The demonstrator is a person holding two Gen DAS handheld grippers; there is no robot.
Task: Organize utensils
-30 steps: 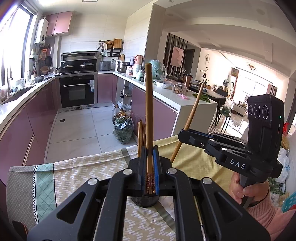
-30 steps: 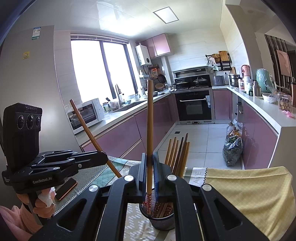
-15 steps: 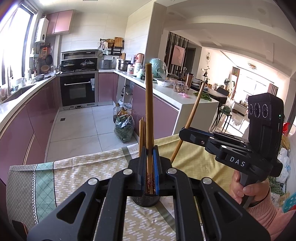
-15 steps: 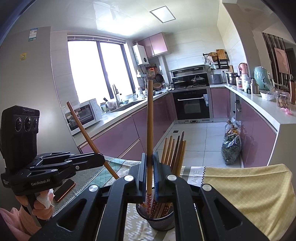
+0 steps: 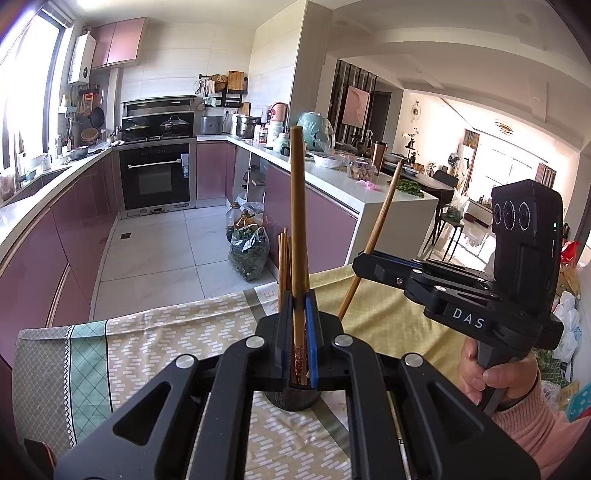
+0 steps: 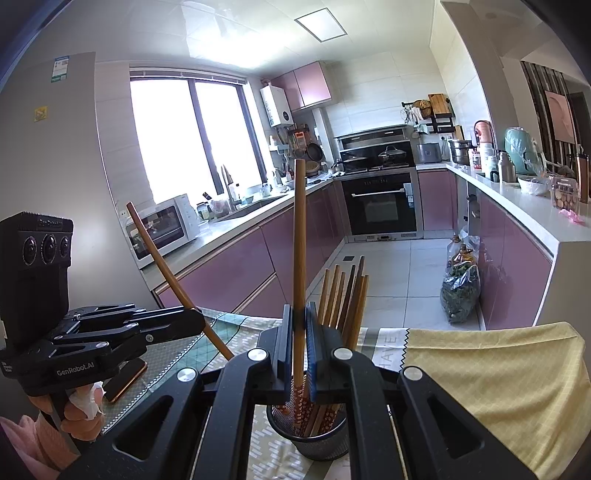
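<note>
Chopsticks, one clamped near upright in each shut gripper, left (image 5: 298,347) and right (image 6: 300,358); cup (image 6: 317,435) of chopsticks sits at 6 o'clock directly below both tips.

Daylight flooded my feeds from the window (image 6: 192,136), which blew out to pure white, and a ceiling panel (image 6: 320,22) added a glare patch on the ceiling. The far room (image 5: 491,158) in my left view was washed out too. Both fisheyes bent lines hard and went black at the corners. Focus stayed sharp; shadows were soft.
</note>
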